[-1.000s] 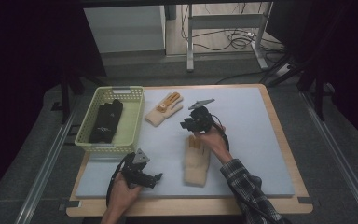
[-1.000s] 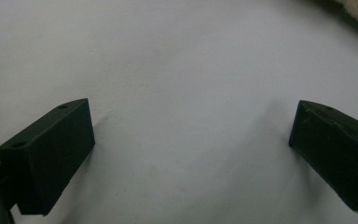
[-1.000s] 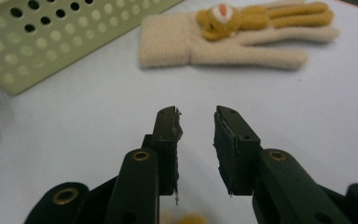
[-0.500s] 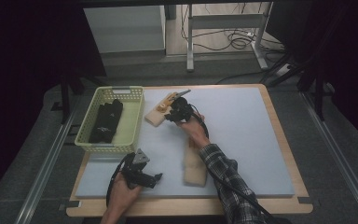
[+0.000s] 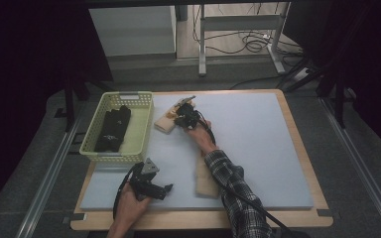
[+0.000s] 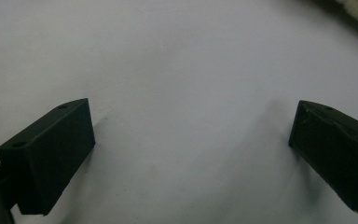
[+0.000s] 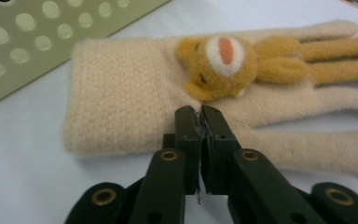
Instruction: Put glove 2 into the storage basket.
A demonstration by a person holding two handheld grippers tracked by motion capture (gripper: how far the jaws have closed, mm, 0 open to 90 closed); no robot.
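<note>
Basket: a pale green perforated plastic basket (image 5: 141,130) is set at the mat's 10 o'clock, dark gloves (image 5: 113,129) laid inside.
Left gripper (image 5: 158,188): held at 7 o'clock, jaws spread wide, nothing between.
Right gripper (image 7: 199,122): just clenched, pinched on the cream knitted glove with an orange bear face (image 7: 135,93).
Glove: laid just beside the basket, at its 3 o'clock.

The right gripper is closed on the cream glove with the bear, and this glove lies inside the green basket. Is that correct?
Not quite. The right gripper is closed on the cream glove, but the glove lies on the table mat beside the green basket, as the high view shows.
</note>
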